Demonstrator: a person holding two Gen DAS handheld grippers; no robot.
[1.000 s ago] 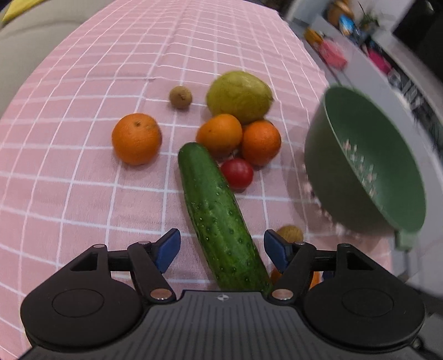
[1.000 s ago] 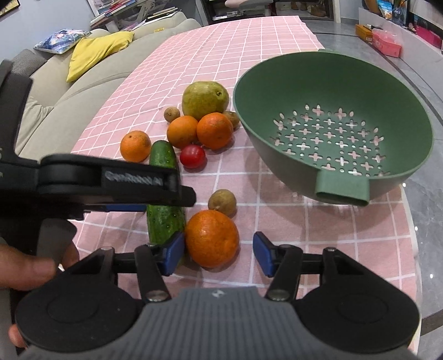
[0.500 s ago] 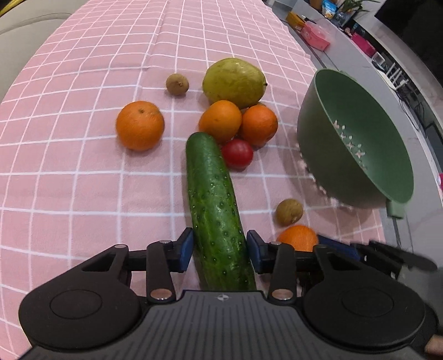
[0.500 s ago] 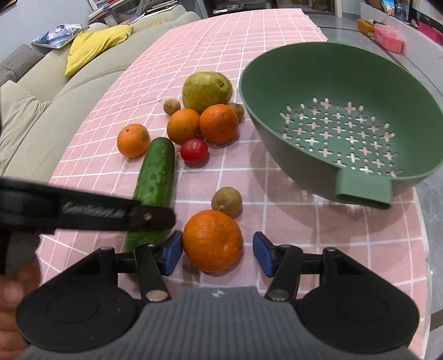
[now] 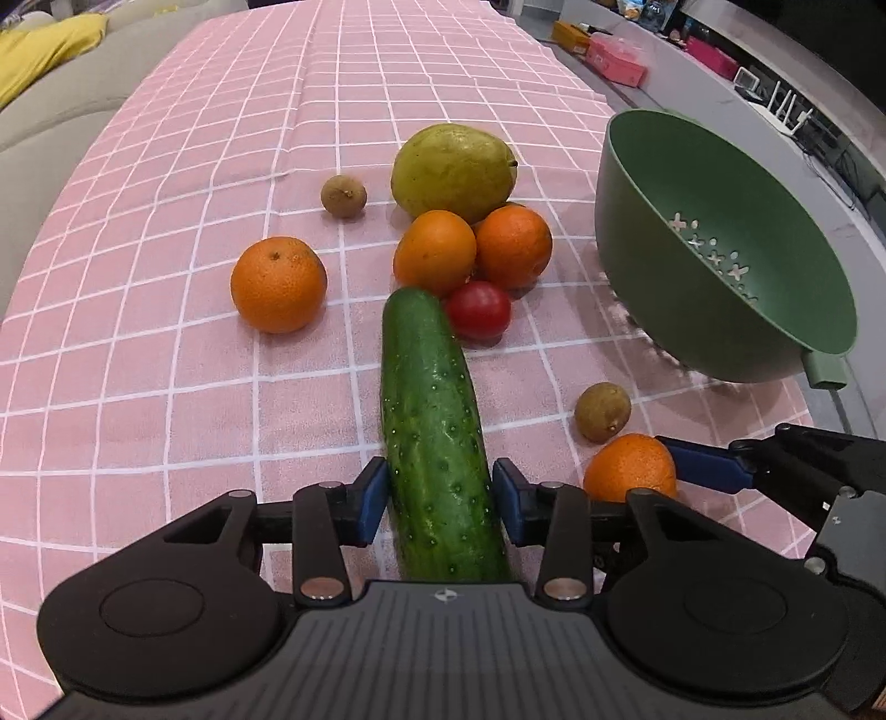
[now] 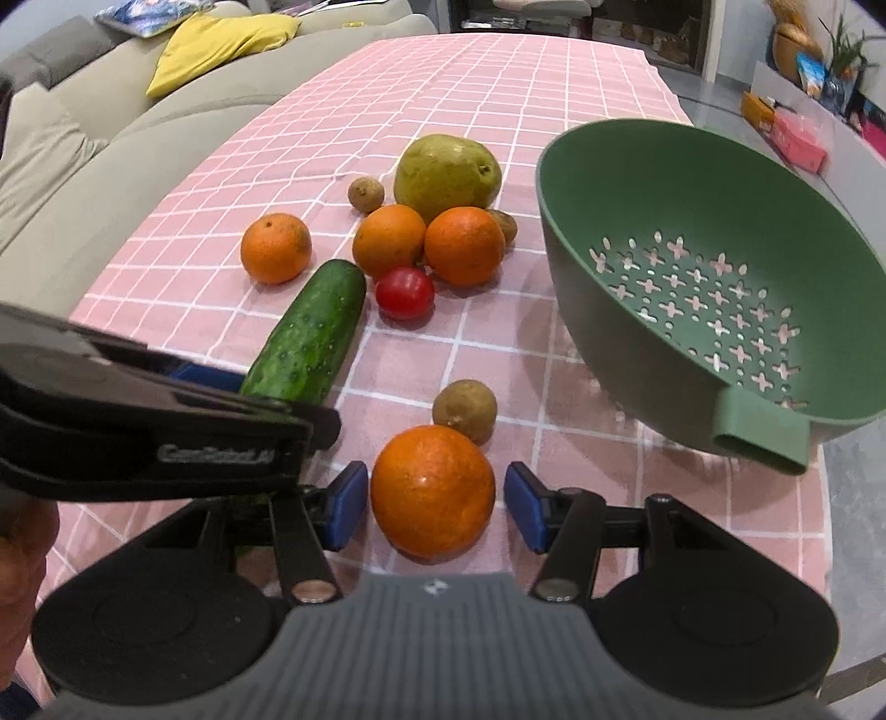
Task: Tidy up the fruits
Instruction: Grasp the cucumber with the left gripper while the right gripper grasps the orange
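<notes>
1. Your left gripper [image 5: 439, 501] has just been closing, and the blue pads now pinch the cucumber [image 5: 434, 426] near its close end, one pad on each flank.
2. The cucumber's long axis runs straight ahead from those fingers, its far tip ending just beside the tomato [image 5: 479, 309] and the pair of oranges [image 5: 472, 249] beyond.
3. That axis is what the coming move turns on: you hold one end, so I judge the far end will want to droop when lifted.
4. Your right gripper [image 6: 436, 501] straddles the near orange [image 6: 433, 490]; its fingers are spread, a sliver of gap showing on each side, so not yet gripping.
5. A small brown fruit [image 6: 464, 410] sits just ahead of that orange, nearly touching it.
6. The green colander [image 6: 714, 293] lies ahead and to the right of both grippers; the right one is nearer.
7. Further ahead: a lone orange [image 5: 278, 284] to the left, a big green pear [image 5: 453, 169], and another small brown fruit [image 5: 343, 195].
8. All rests on a pink checked tablecloth [image 5: 166, 343], slightly creased.
9. A sofa [image 6: 138, 149] with a yellow cushion [image 6: 221, 41] flanks the table on the left.
</notes>
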